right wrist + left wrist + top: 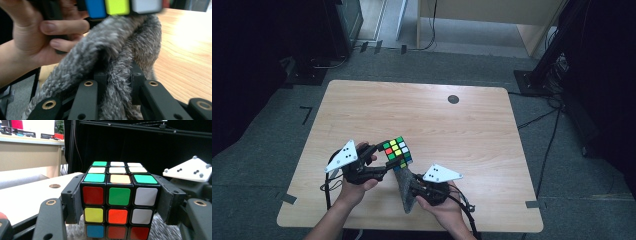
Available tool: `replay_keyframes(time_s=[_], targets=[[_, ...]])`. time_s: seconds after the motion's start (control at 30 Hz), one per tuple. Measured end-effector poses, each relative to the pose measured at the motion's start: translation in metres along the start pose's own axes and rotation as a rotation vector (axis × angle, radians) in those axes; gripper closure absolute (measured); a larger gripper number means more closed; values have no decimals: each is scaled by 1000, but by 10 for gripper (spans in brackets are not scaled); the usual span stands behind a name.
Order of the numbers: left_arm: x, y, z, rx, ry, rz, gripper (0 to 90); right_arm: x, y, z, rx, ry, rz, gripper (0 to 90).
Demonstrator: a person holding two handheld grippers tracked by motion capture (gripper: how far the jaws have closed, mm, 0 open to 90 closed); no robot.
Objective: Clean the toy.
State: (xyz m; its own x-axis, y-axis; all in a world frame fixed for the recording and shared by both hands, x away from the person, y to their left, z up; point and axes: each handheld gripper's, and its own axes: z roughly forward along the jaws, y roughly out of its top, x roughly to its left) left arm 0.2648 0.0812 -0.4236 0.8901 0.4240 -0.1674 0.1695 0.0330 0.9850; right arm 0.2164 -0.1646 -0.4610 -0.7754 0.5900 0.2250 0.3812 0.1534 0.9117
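Note:
My left gripper (384,162) is shut on a colour-puzzle cube (396,152) and holds it above the table's near left part. In the left gripper view the cube (119,197) sits squarely between the two black jaws, its red, green and white stickers facing the camera. My right gripper (412,186) is shut on a grey fuzzy cloth (406,192), which hangs just below and to the right of the cube. In the right gripper view the cloth (117,65) bunches between the jaws and its top touches the cube's underside (117,6).
The wooden table (427,125) has a dark round grommet (453,99) near its far edge. A person's left hand (37,32) wraps the left gripper's handle. Dark stands and cables crowd the floor at the right (557,75), and a light wooden desk (492,20) stands behind.

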Motion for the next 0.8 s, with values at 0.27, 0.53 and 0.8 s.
replay_keyframes(time_s=[0.27,0.53,0.8], targets=[[0,0,-1,0,7,9,342,-11,7,-17,-91,-90,20,754],[-3,-2,4,19,6,20,342,-15,3,-18,-102,-93,65,755],[-2,-3,4,24,-8,15,342,6,2,-5,-80,-19,-45,751]])
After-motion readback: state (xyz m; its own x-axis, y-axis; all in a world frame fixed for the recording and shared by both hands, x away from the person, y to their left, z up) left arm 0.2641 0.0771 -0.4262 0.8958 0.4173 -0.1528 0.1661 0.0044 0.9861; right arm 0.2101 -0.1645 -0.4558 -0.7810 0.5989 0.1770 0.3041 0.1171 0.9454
